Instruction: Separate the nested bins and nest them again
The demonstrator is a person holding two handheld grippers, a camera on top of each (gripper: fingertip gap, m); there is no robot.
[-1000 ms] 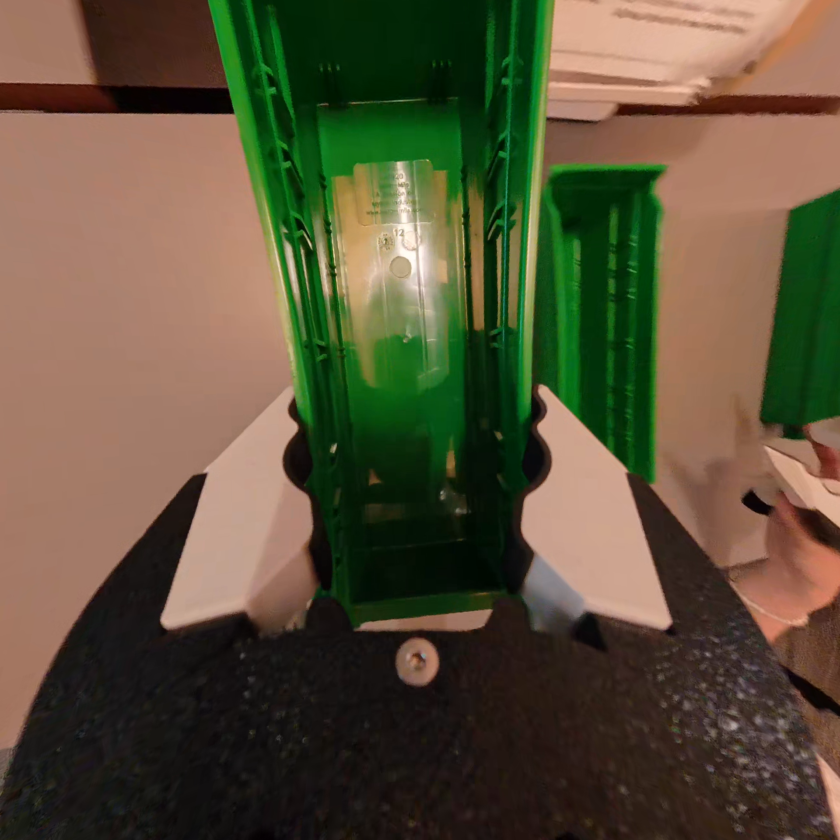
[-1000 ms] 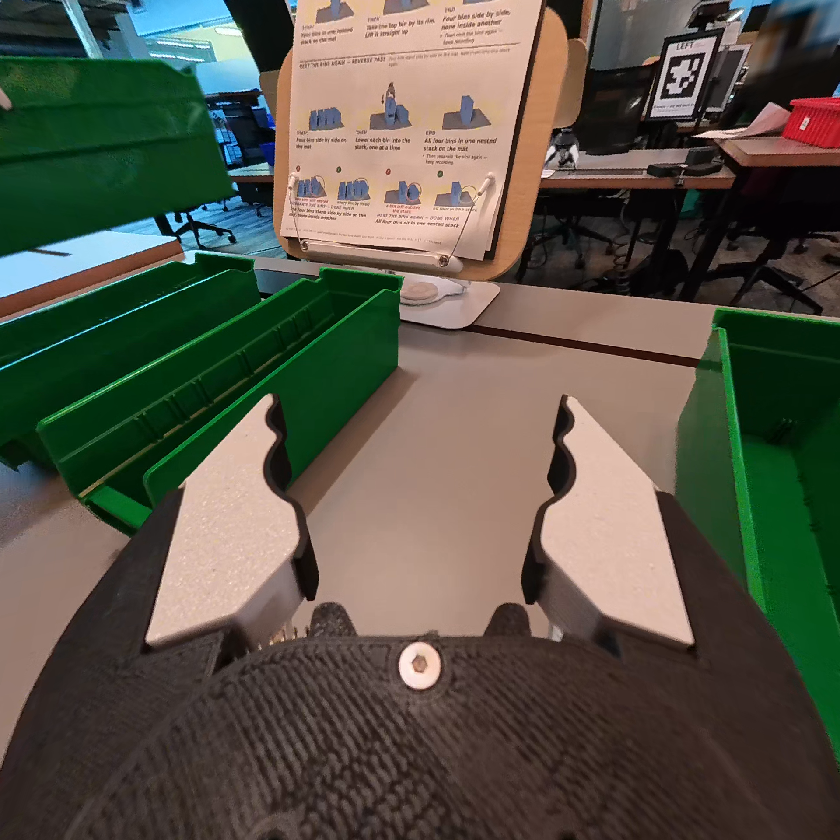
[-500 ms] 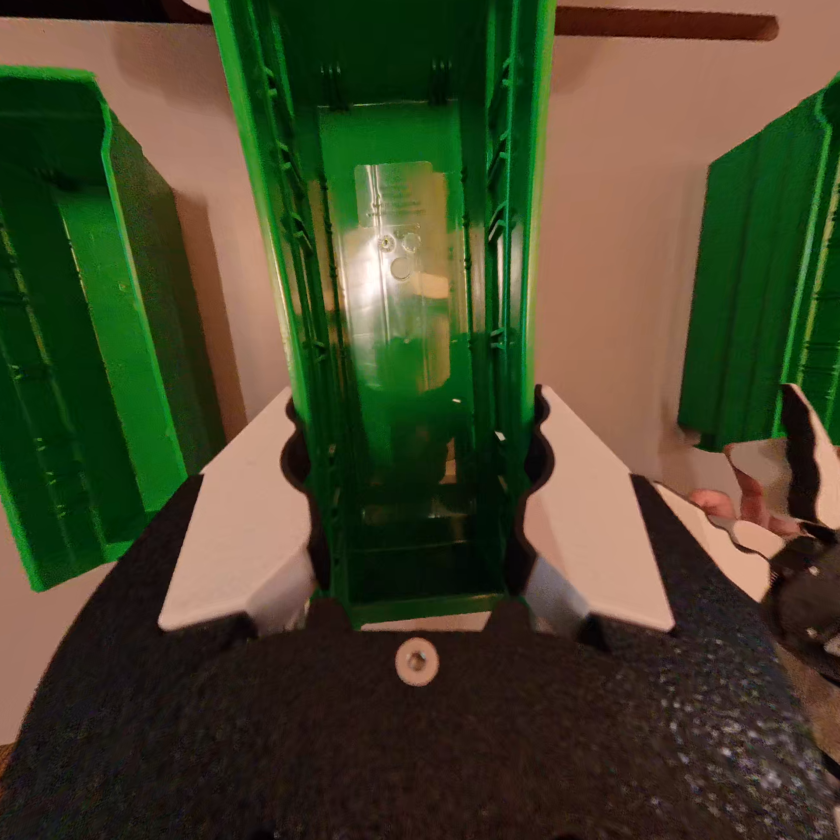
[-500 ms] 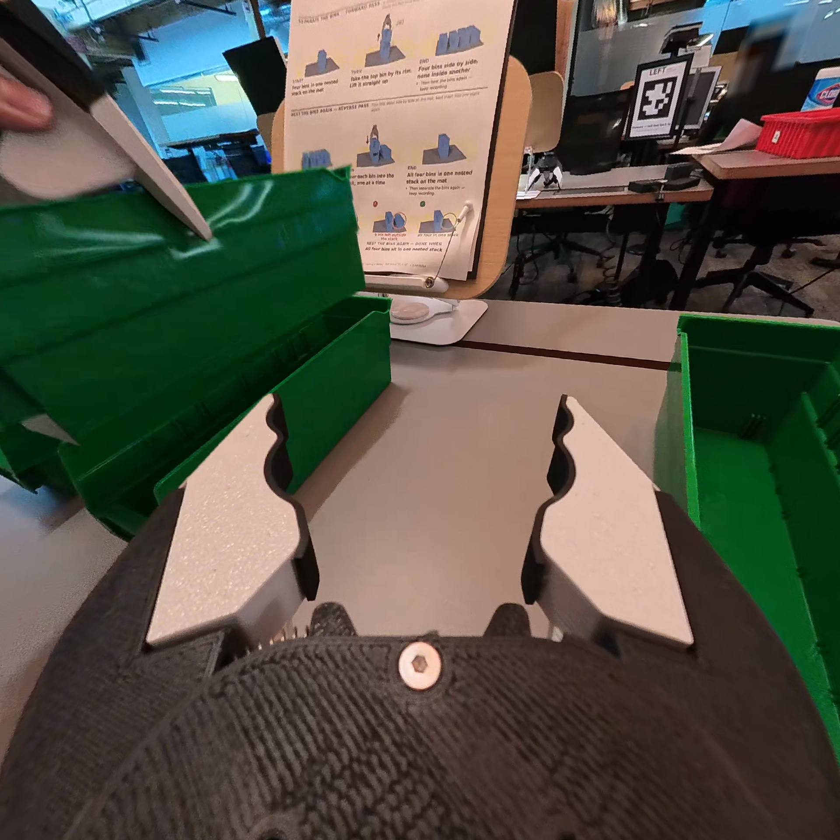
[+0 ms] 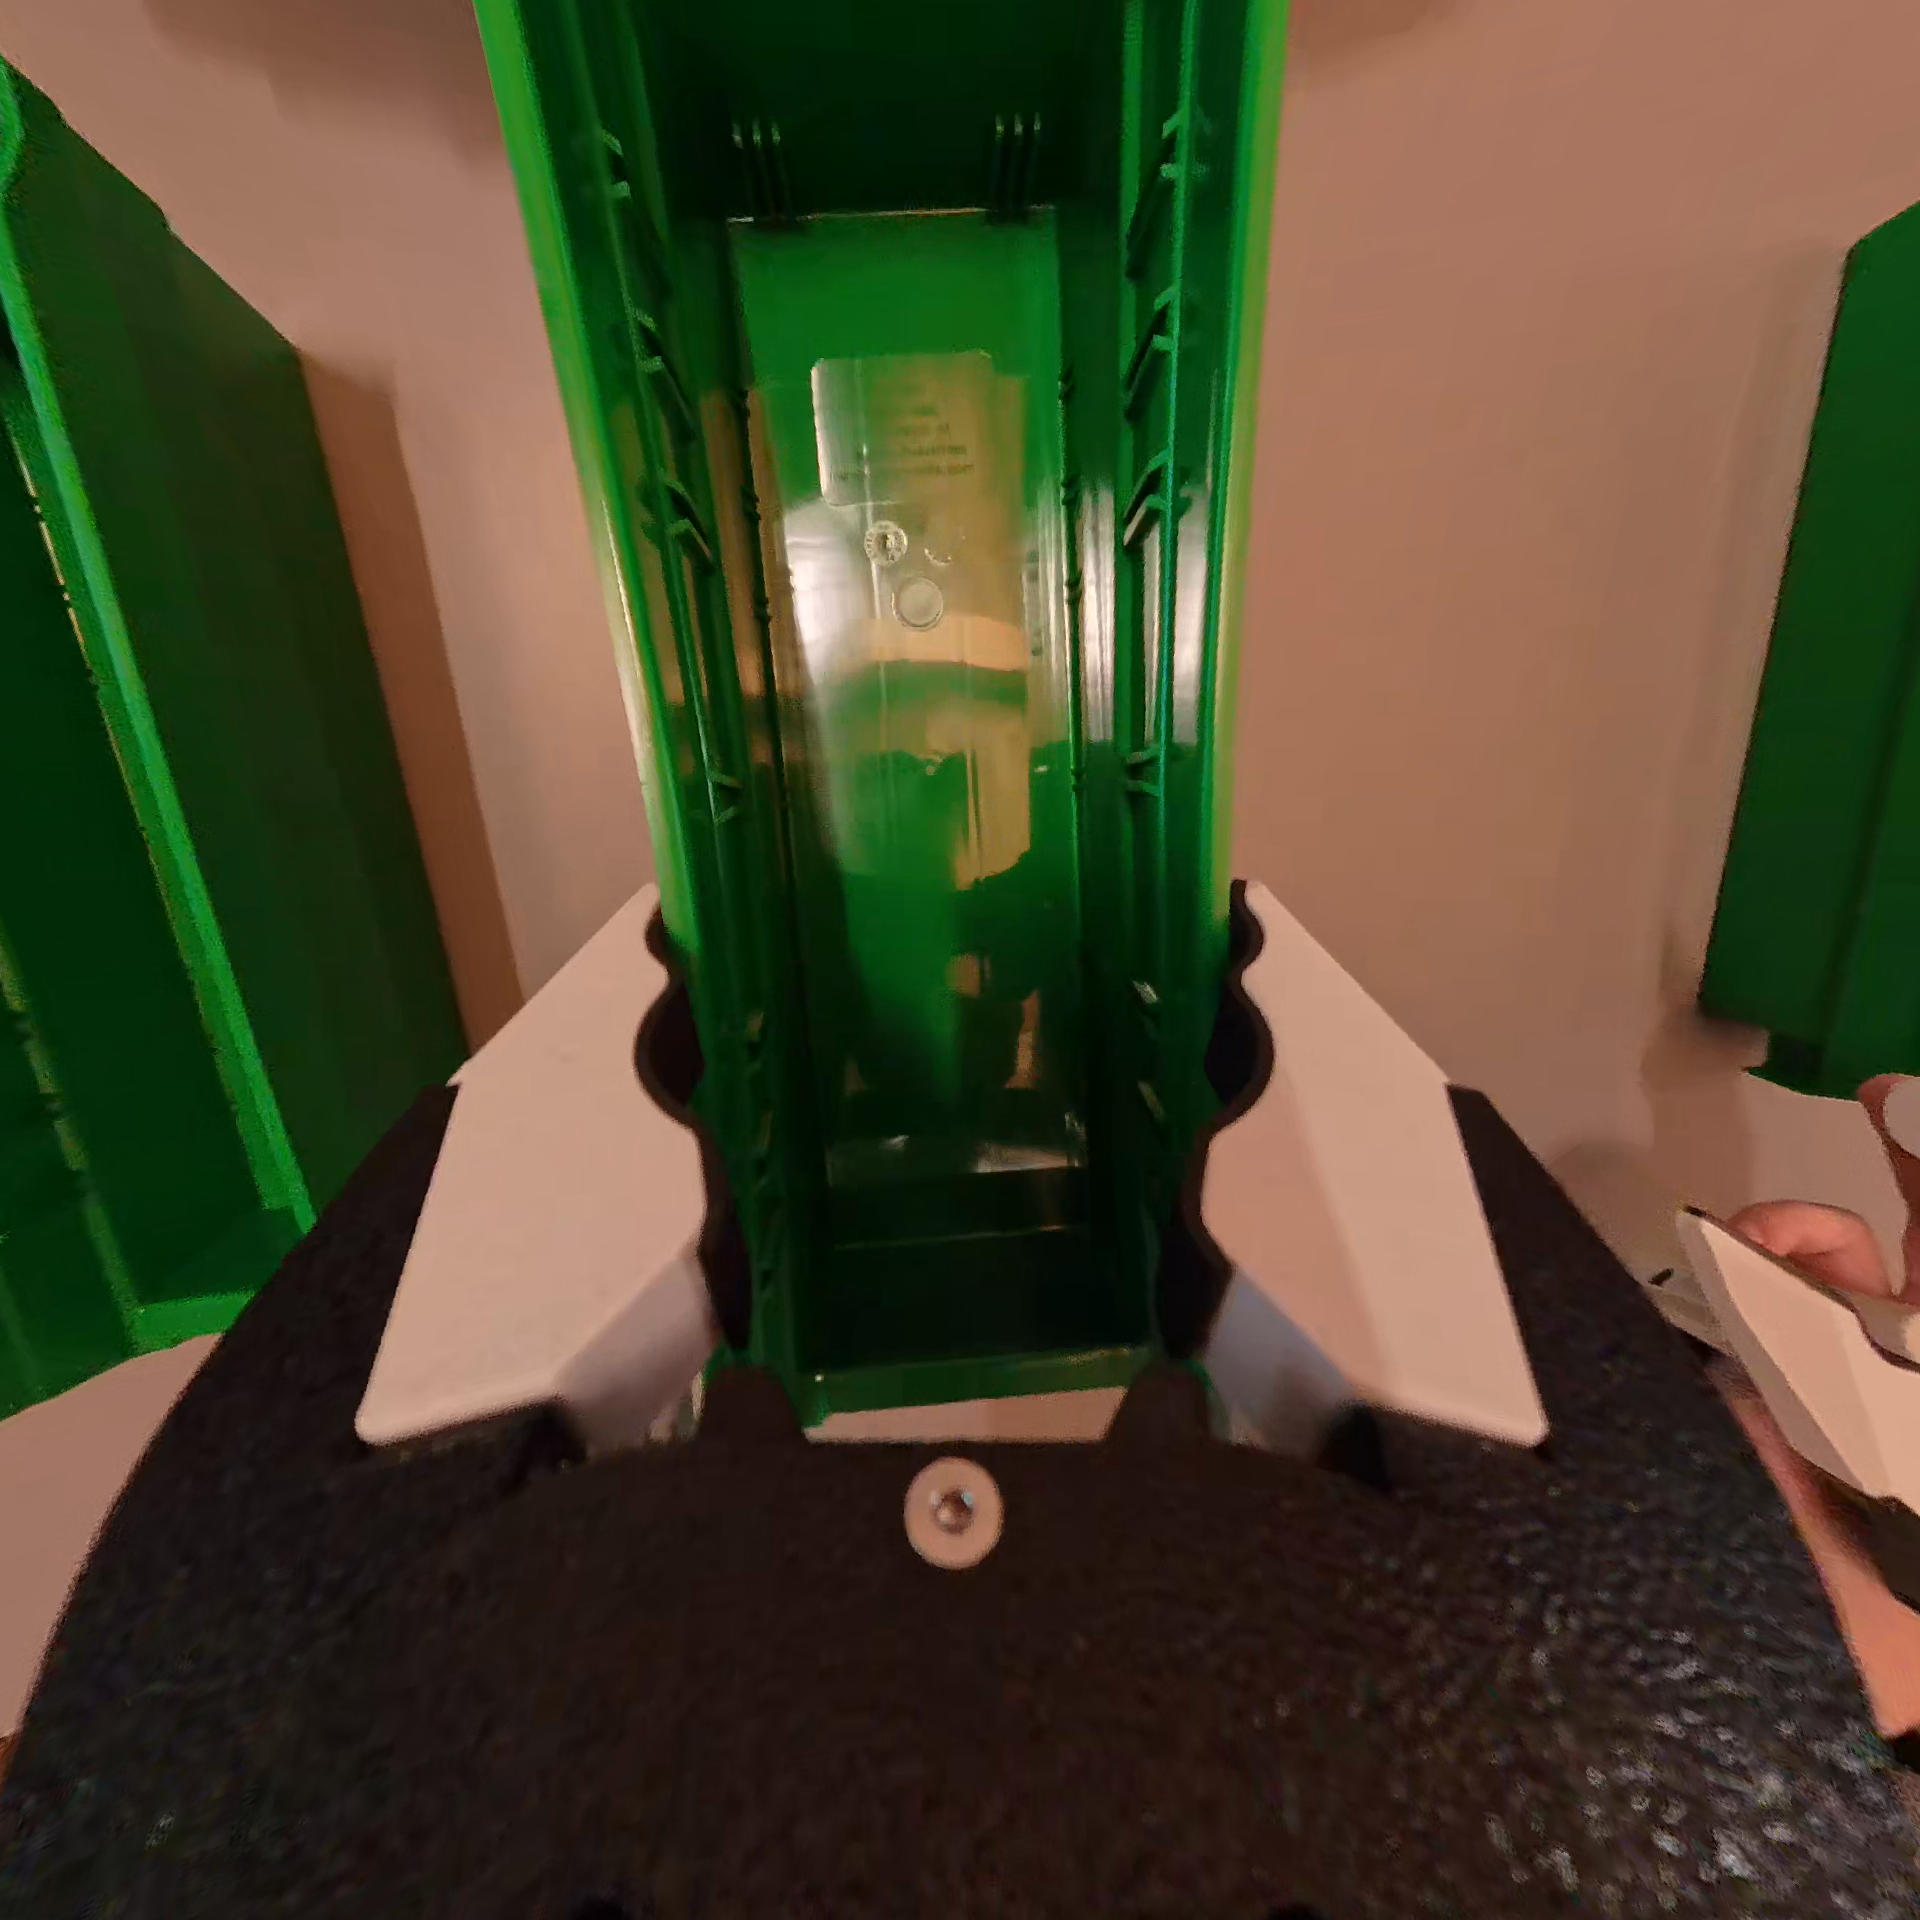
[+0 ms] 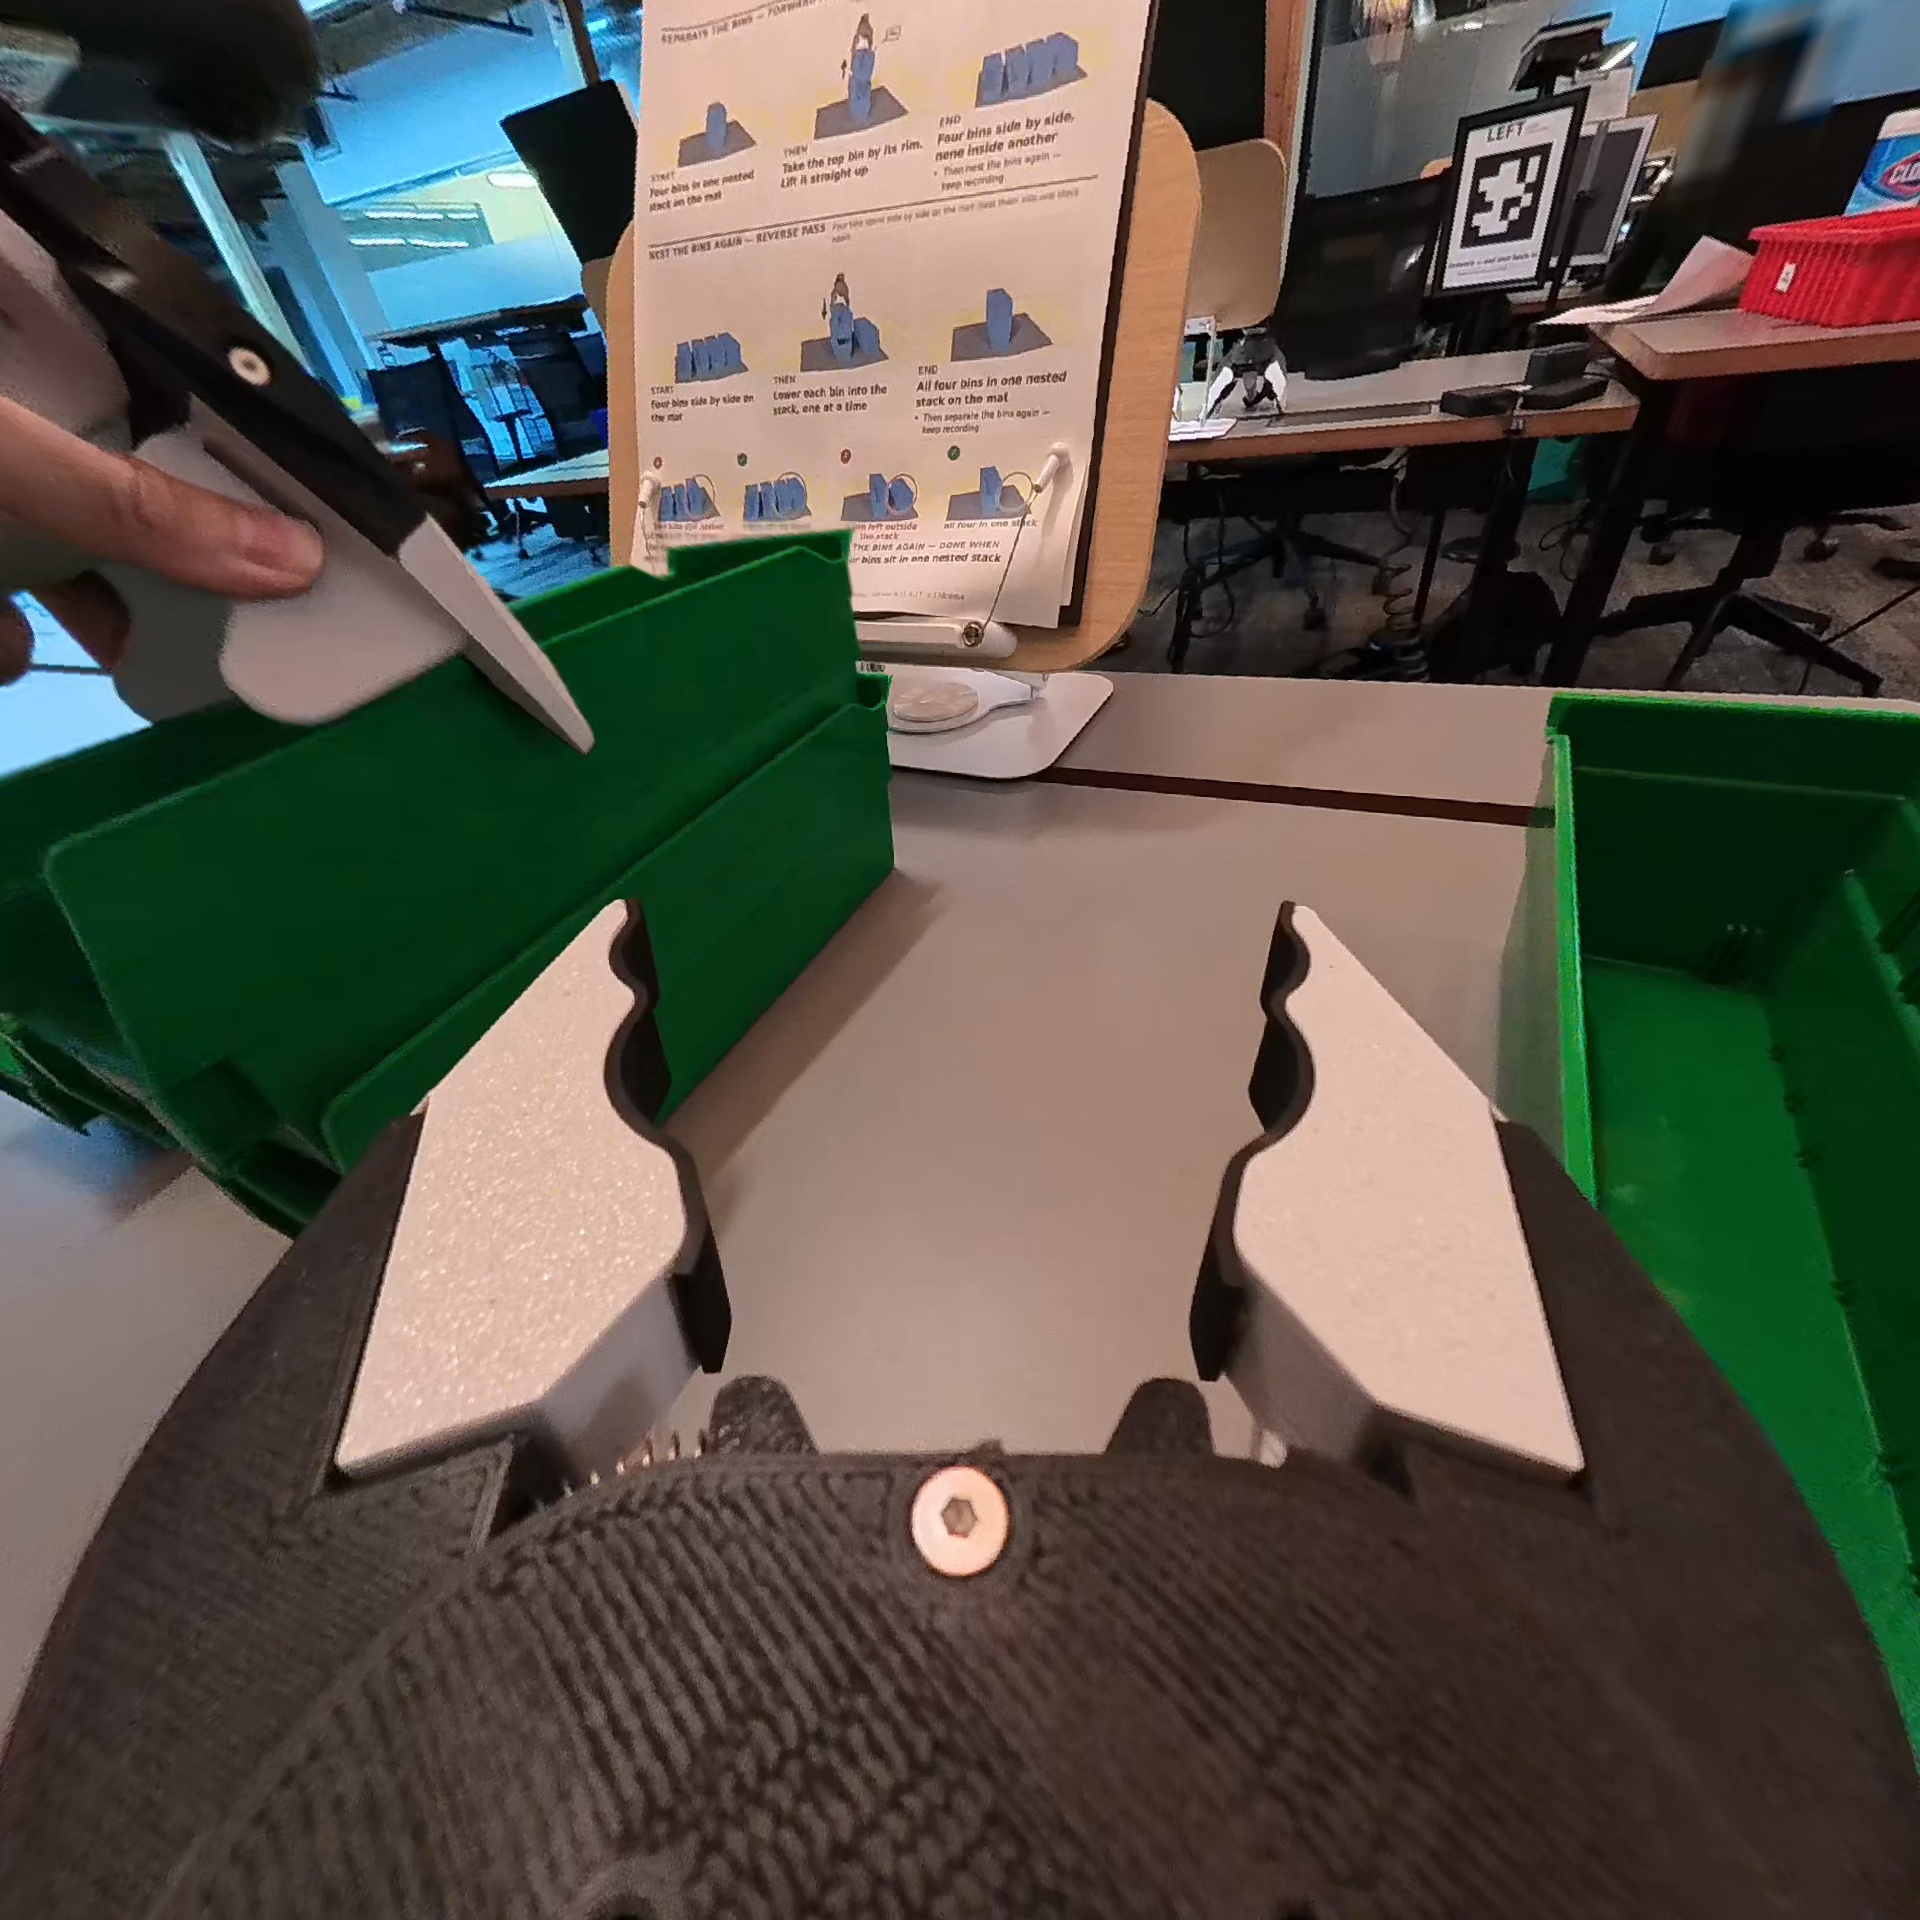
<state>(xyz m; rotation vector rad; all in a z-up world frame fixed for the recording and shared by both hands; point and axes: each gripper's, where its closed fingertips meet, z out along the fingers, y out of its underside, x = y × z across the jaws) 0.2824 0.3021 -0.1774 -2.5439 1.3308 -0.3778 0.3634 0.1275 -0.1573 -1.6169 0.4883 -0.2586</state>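
Note:
My left gripper point(image 5: 951, 904) is shut on the end of a narrow green bin point(image 5: 935, 623), and I look straight down into it. In the right wrist view the left gripper point(image 6: 312, 582) holds that held bin point(image 6: 364, 914) tilted just above another green bin point(image 6: 800, 831) on the grey table. One more green bin point(image 5: 156, 779) lies left of the held one and another point(image 5: 1829, 675) to its right. My right gripper point(image 6: 956, 914) is open and empty above bare table, between the held bin and the right bin point(image 6: 1714, 1091).
An instruction sheet on a wooden stand point(image 6: 883, 312) is at the table's back edge, on a white base point(image 6: 987, 717). The right gripper and a hand point(image 5: 1808, 1351) show at the lower right of the left wrist view. Desks, chairs and a red crate point(image 6: 1839, 270) stand beyond the table.
My left gripper has carried the held bin to the right and lower, over the bin on the table. The right gripper has stayed open and almost still.

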